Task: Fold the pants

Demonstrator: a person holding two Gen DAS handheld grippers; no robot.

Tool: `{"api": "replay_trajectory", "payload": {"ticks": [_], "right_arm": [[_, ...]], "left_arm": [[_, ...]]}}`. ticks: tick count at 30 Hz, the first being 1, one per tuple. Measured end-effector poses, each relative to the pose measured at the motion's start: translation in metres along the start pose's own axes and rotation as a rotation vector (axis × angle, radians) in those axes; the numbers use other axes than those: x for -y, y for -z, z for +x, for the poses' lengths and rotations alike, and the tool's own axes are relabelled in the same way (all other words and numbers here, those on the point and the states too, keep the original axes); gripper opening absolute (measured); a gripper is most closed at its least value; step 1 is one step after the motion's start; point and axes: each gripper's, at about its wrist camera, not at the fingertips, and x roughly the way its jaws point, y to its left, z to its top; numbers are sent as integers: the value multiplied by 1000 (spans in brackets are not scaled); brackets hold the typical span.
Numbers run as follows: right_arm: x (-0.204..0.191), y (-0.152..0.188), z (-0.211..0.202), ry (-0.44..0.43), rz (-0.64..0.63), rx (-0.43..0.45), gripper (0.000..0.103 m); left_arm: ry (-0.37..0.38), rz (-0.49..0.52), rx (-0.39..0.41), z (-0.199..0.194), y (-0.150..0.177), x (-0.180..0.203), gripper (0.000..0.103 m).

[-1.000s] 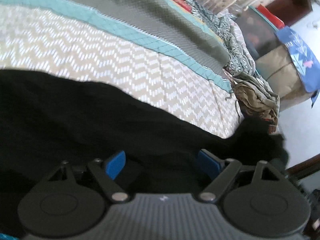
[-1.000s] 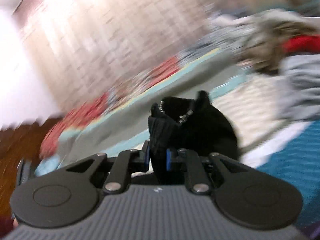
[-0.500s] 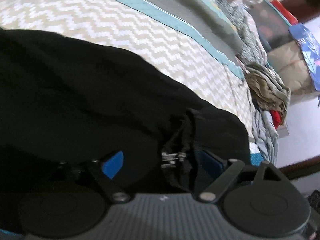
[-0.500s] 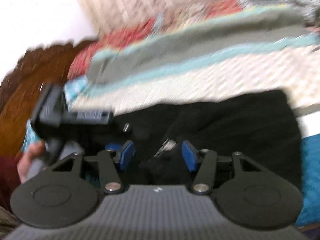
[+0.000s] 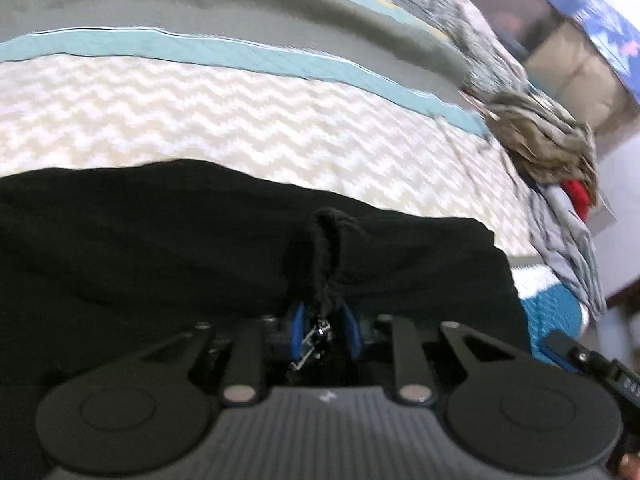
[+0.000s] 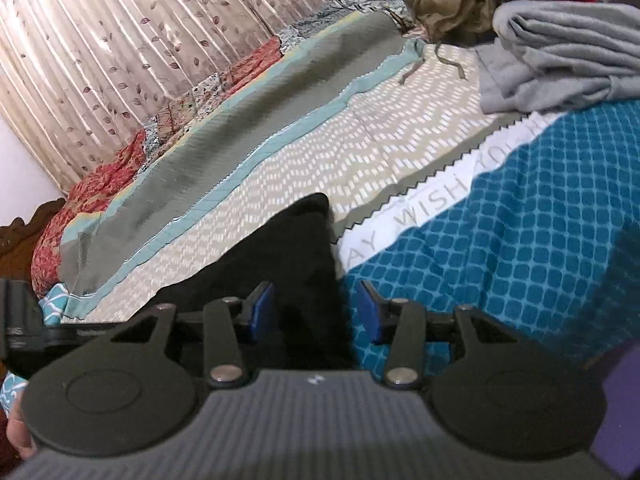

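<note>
The black pants (image 5: 168,248) are lying across the bed (image 5: 200,120) near its front edge; the left tongs (image 5: 322,326), having just closed, are clenching their bunched waistband, while the right tongs (image 6: 316,312) are standing released over a corner

Left gripper (image 5: 322,326) clamped, right gripper (image 6: 316,312) apart

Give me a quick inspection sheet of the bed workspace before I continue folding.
Surface: bedspread, chevron print with teal stripe.
Job's things: black pants spread along the near edge.
Clutter: olive garment heap, grey folded cloth, something red beside them.
Grippers: left gripper has just closed, pinching a gathered ridge of the pants; right gripper open, pants edge between its pads, untouched.
Cables: nothing seen.
Surroundings: leaf-print curtain, teal checked blanket.
</note>
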Motion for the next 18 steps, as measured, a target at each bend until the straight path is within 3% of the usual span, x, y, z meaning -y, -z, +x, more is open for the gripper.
{"api": "replay_trajectory", "payload": {"ticks": [4, 6, 9, 12, 15, 17, 18], "right_arm": [[-22, 4, 9, -37, -100, 14, 49], [-30, 9, 23, -39, -138, -30, 48], [-37, 26, 63, 57, -205, -178, 46], [-38, 34, 65, 77, -263, -167, 46], [-38, 26, 50, 99, -292, -149, 46], [-33, 22, 44, 139, -305, -130, 48], [-31, 20, 38, 140, -290, -115, 48]], "left_arm": [[-45, -49, -10, -5, 5, -23, 21], [-81, -57, -24, 1, 9, -30, 23], [-137, 36, -4, 6, 16, -31, 29], [-179, 110, 7, 3, 20, -18, 31], [-145, 58, -8, -1, 16, -22, 34], [-98, -14, -32, -1, 12, -29, 40], [-67, -52, -46, -3, 11, -34, 50]]}}
